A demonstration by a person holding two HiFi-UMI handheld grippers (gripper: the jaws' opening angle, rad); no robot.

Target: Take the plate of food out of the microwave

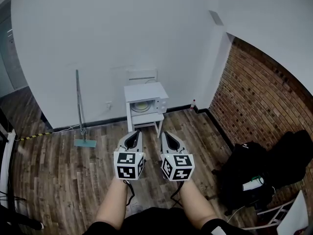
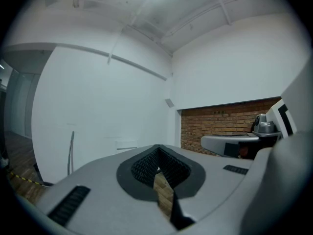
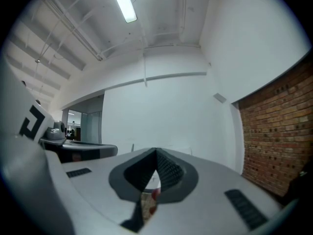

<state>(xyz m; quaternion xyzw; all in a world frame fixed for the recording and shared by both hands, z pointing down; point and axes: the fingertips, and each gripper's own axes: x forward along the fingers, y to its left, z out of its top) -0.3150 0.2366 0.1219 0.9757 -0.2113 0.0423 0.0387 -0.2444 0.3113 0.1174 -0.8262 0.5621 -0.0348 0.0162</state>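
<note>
Well away from the microwave (image 1: 145, 101), the left gripper (image 1: 136, 134) and right gripper (image 1: 166, 134) are closed and empty, so the person should first step closer.

The left forearm (image 1: 113, 199) and right forearm (image 1: 195, 204), both bare, reach forward side by side. The left tongs (image 1: 134, 135) and right tongs (image 1: 167, 136) point ahead, near each other but apart. Both have their jaws closed together with nothing between them.

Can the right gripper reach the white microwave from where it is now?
Probably not: the right gripper hangs well short of the white box-shaped microwave, jaws shut. Only wooden floor lies between.
</note>
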